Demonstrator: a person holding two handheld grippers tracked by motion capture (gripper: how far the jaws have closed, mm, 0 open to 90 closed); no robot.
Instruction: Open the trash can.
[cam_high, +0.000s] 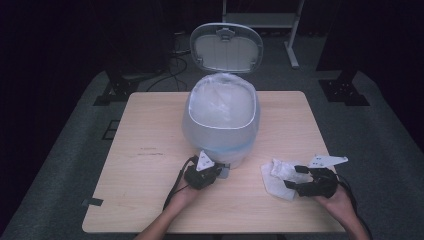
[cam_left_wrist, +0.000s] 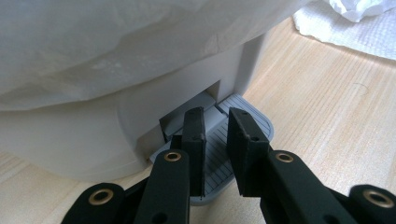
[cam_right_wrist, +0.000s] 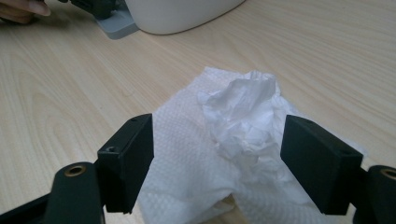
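A white pedal bin (cam_high: 220, 125) lined with a clear bag stands mid-table, its lid (cam_high: 226, 47) tipped up and back. My left gripper (cam_high: 218, 171) rests on the grey foot pedal (cam_high: 224, 172) at the bin's front base. In the left gripper view its jaws (cam_left_wrist: 215, 116) are nearly together, lying on the ribbed pedal (cam_left_wrist: 247, 119) with nothing between them. A crumpled white paper towel (cam_high: 277, 177) lies on the table to the right. My right gripper (cam_high: 295, 176) is open, one jaw on each side of the towel (cam_right_wrist: 243, 112), without touching it.
The wooden table (cam_high: 150, 130) has bare room to the left of and behind the bin. Its front edge runs just below both hands. Dark stands and cables sit on the floor beyond the table.
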